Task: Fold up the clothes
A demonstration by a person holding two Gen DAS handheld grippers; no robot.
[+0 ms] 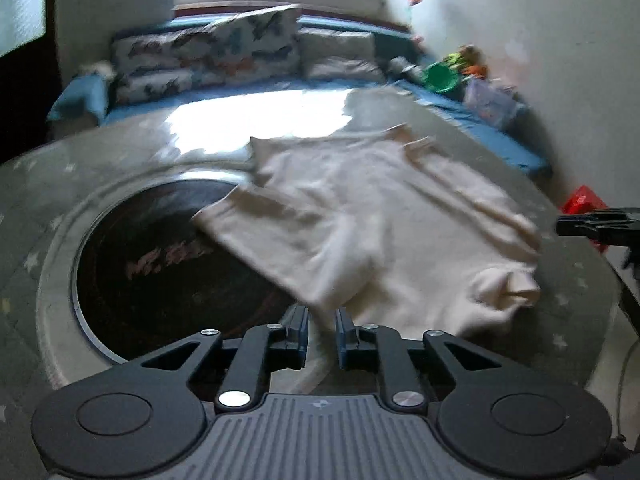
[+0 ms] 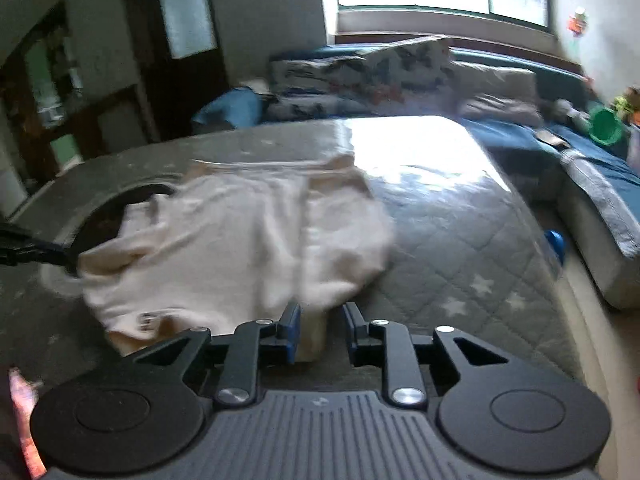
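A cream garment lies partly folded on the grey quilted bed cover, with one flap doubled over towards me. My left gripper is at its near corner. The jaws are narrowly apart, and the cloth's pointed tip is drawn in between the fingertips. In the right wrist view the garment spreads out ahead. My right gripper has a cream fold between its fingers, resting against the left finger, with a gap to the right one. Each gripper shows at the other view's edge: the right gripper and the left gripper. Both views are motion-blurred.
A dark round print on the cover lies under the garment's left side. Patterned pillows line the far side below a bright window. A green bowl and toys sit at the far right by the wall. A red object lies near the bed's right edge.
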